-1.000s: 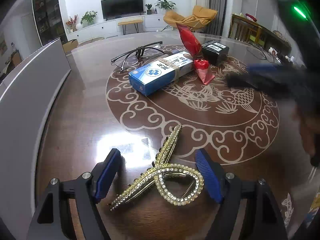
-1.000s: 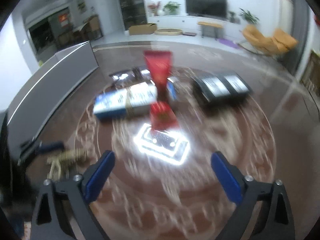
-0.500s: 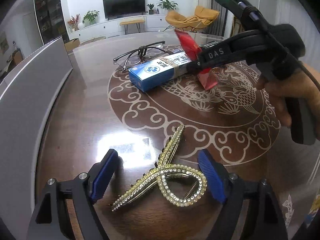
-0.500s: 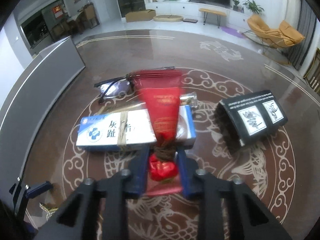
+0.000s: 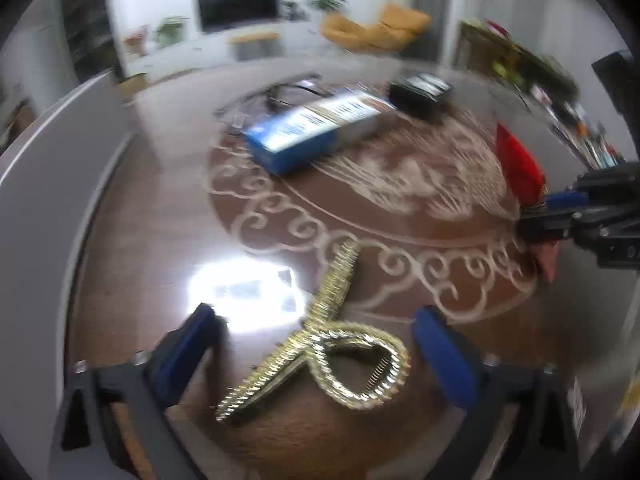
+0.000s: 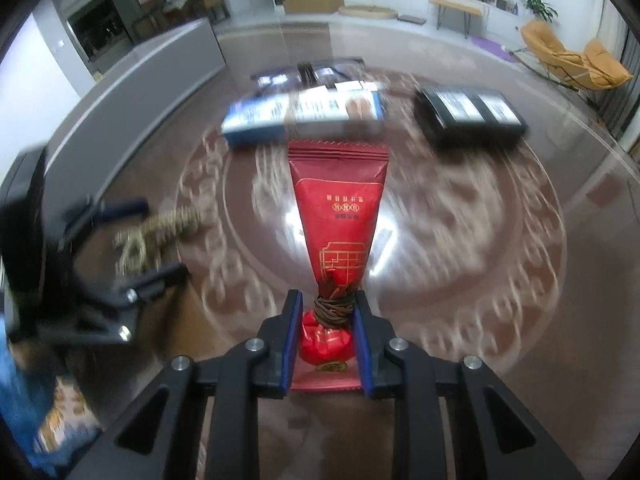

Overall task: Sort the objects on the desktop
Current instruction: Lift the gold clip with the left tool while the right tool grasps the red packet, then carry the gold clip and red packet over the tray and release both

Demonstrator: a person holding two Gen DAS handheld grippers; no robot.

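My right gripper (image 6: 326, 316) is shut on the tied neck of a red foil packet (image 6: 338, 216) and holds it above the table. The packet (image 5: 518, 168) and the right gripper (image 5: 560, 216) show at the right of the left wrist view. My left gripper (image 5: 316, 344) is open, its blue pads either side of a gold rhinestone hair clip (image 5: 328, 360) that lies on the table. The clip (image 6: 156, 232) and the left gripper (image 6: 132, 240) show at the left of the right wrist view.
A blue and white box (image 5: 320, 130) lies mid-table, with black glasses (image 5: 288, 90) behind it and a black box (image 5: 420, 90) to its right. A grey panel (image 5: 48, 168) stands along the table's left edge. The round wooden table (image 5: 160, 220) has a pale scroll pattern.
My right gripper has lifted the red packet off the blue box and carried it back toward the near right. My left gripper stays open around the hair clip.
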